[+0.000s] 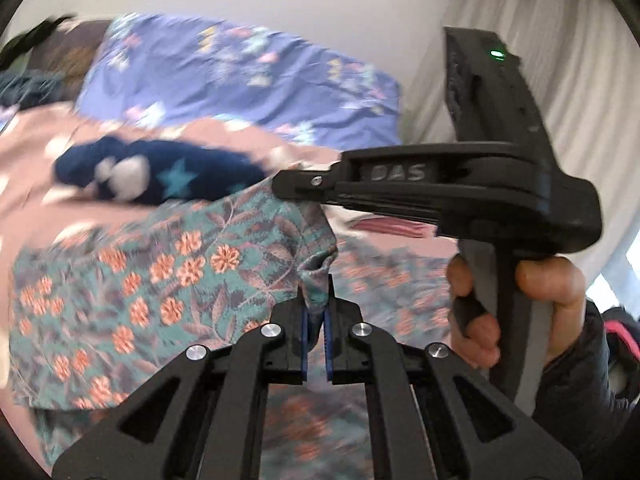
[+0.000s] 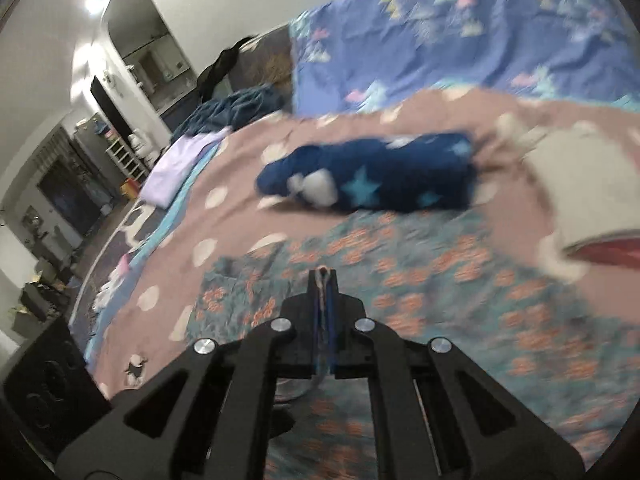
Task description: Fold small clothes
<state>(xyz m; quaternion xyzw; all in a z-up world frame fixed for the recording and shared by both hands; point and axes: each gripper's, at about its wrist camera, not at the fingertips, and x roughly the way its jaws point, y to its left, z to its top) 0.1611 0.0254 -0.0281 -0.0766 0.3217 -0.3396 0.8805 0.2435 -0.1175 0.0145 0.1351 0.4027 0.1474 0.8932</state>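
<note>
So the teal floral garment (image 1: 132,280) with the orange flowers is spread over the pink spotted bedspread (image 1: 36,168), and both tongs have a bit of it. The left gripper (image 1: 316,316) is closed almost all the way, with a bunched-up fold of the floral fabric pinched between its blue pads (image 1: 304,332), lifted up off the bed a little. In the same view the right gripper (image 1: 296,188) comes in from the side, held in the person's right hand (image 1: 516,304), and its tip sits right on the same raised ridge of cloth.

From the right wrist view, the right gripper (image 2: 323,280) is squeezed tight, just a thin edge of the floral garment (image 2: 440,280) poking out between the fingers. The rest of the fabric lies flat under and ahead of it, pretty blurry.

Just beyond the garment there's a navy starry piece (image 2: 372,188) rolled up on the bedspread (image 2: 248,168), not touching either gripper. A white folded item (image 2: 588,184) sits off to the right of it. Further back there's a purple patterned blanket (image 2: 460,32), and over at the left edge of the bed a lilac folded cloth (image 2: 180,164) with a dark blue heap (image 2: 236,108) behind it.
</note>
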